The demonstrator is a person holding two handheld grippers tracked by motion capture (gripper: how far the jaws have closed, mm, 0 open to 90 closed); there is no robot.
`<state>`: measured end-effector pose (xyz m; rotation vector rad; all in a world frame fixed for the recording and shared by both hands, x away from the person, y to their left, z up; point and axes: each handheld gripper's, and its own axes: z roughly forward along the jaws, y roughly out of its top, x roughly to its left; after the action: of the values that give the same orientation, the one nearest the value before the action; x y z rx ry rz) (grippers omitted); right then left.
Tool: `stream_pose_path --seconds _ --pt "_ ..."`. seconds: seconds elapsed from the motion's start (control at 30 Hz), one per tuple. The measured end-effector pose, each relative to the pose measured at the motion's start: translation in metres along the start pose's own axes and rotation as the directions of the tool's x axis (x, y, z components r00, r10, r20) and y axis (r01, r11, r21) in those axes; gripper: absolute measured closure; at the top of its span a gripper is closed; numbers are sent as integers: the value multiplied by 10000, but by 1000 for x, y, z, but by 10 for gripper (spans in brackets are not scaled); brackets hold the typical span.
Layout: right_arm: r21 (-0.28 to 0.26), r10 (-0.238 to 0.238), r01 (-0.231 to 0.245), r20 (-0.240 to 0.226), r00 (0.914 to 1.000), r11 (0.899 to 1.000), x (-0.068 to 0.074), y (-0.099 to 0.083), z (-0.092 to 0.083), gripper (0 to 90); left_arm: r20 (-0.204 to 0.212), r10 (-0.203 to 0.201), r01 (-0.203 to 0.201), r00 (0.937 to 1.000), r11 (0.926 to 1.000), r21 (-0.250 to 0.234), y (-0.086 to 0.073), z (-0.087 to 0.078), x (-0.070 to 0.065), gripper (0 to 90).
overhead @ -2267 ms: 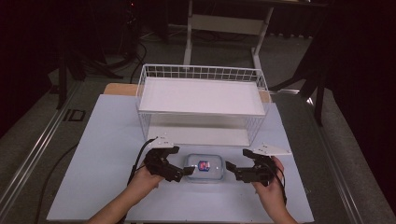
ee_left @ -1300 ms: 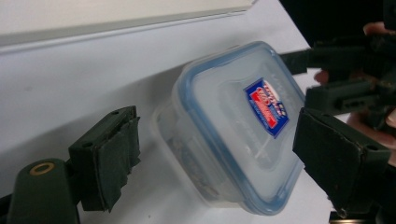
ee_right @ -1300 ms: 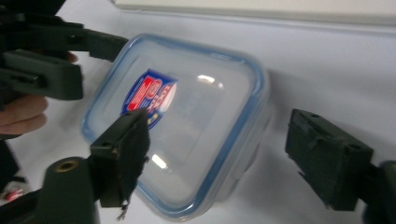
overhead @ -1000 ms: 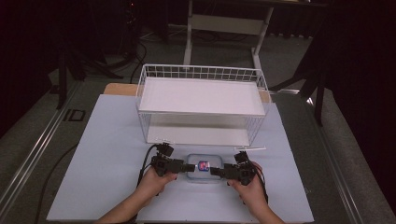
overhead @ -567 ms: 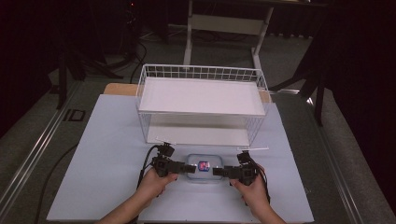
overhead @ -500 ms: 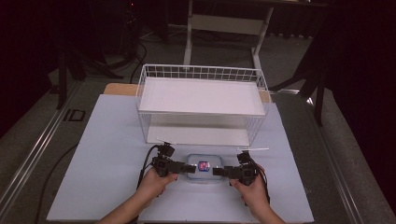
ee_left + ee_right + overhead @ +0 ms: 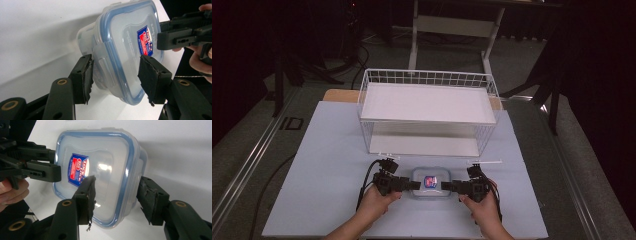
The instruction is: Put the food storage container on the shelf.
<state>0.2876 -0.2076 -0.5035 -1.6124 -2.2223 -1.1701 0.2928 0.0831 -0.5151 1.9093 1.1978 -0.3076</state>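
Observation:
A clear plastic food box (image 7: 430,182) with a blue-sealed lid and a red and blue label lies on the table mat near the front edge. My left gripper (image 7: 414,185) is at its left end and my right gripper (image 7: 446,186) at its right end. In the left gripper view the jaws have just been closing; the left gripper (image 7: 115,75) pinches the box (image 7: 125,45) at its side latch, pads touching. In the right gripper view the jaws have also been closing; the right gripper (image 7: 116,195) straddles the box (image 7: 105,162), with a small gap at the outer pad.
A white wire shelf rack (image 7: 427,105) with two white shelves stands just behind the box. The pale blue mat (image 7: 322,165) has free room to the left and right. Two thin white strips (image 7: 487,161) lie in front of the rack.
Both grippers came in from either side to the ends of the box. Over the last second the hands have stayed put.

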Motion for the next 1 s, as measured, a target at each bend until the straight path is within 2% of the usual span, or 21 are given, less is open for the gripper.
stream_pose_path --seconds 0.1,0.17,0.33,0.4,0.5,0.53,0.67,0.7,0.87,1.0 --pt "-167 -180 181 57 9998 9997 2 -4 -1 499 -175 167 -167 9997 9999 12 -2 -1 -4 476" --pt "-274 -257 259 92 9996 9993 3 -6 -2 505 -288 100 -100 9995 9999 6 -3 -1 -6 478" --pt "-487 -66 80 281 9996 9988 6 -7 -4 544 -496 295 -296 9983 9996 -22 -5 -2 -10 478" --pt "-510 -8 22 286 9996 9987 6 -5 -5 552 -605 273 -274 9978 9996 -7 -5 -2 -12 479" --pt "-508 -187 209 423 9989 9985 8 -5 -5 557 -570 78 -86 9983 9999 -140 -4 -4 -12 499" --pt "-522 -244 269 468 9986 9983 9 -5 -5 561 -631 180 -192 9978 9997 -177 -4 -4 -13 505" --pt "-541 -194 225 559 9982 9983 10 -4 -6 565 -824 280 -305 9962 9991 -300 -1 -6 -16 515" --pt "-561 -273 306 592 9979 9980 10 -4 -6 565 -881 416 -437 9952 9988 -221 1 -7 -17 517" --pt "-713 -106 135 417 9991 9974 8 0 -3 566 -1048 393 -433 9937 9984 -371 8 -11 -16 526" --pt "-902 -243 289 516 9984 9955 12 6 -2 568 -1031 349 -403 9941 9979 -506 12 -15 -13 525"
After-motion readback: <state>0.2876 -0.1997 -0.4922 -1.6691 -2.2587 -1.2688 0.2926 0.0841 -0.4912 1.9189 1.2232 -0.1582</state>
